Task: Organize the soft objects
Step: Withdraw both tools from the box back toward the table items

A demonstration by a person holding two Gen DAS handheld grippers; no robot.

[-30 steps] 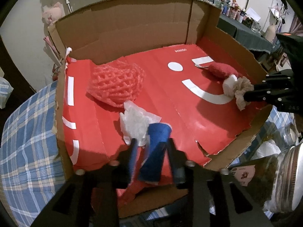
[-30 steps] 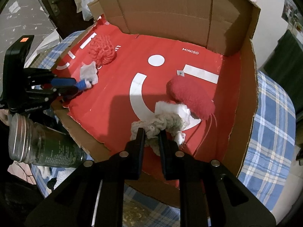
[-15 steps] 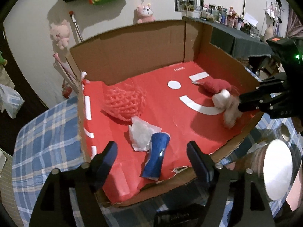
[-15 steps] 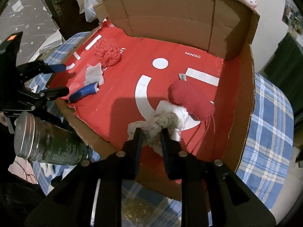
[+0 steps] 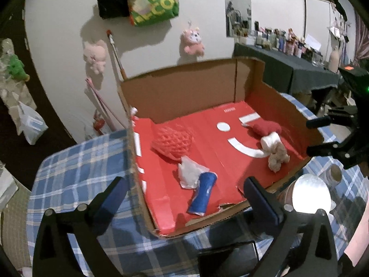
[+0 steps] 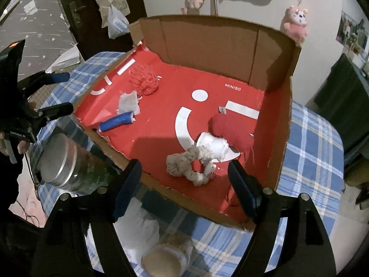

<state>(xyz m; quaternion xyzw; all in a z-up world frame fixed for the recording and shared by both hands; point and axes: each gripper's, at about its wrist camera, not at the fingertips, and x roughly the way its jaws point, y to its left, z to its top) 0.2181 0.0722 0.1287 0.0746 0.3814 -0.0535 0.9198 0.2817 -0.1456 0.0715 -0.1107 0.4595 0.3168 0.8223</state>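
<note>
An open cardboard box [image 5: 184, 87] with a red floor holds the soft things. A red foam net [image 5: 173, 142], a crumpled white sheet [image 5: 190, 173] and a blue roll [image 5: 204, 194] lie at its left front. A red pouch [image 6: 233, 129], a white roll [image 6: 213, 145] and a beige scrunchie [image 6: 186, 166] lie at the right front. My left gripper [image 5: 184, 182] hangs above the box's front edge, jaws opening wide, pads clear of the blue roll. My right gripper [image 6: 184, 165] is above the scrunchie, jaws opening, touching nothing.
The box stands on a blue plaid tablecloth [image 5: 80, 168]. A glass jar with a metal lid [image 6: 66, 164] lies in front of the box between the grippers. A second jar [image 6: 166, 260] and a white cloth [image 6: 138, 228] sit below the right gripper. Plush toys hang on the wall.
My left gripper let go of the blue roll, opened wide and pulled up and back. My right gripper released the scrunchie, opened and rose; both things now lie on the red floor.
</note>
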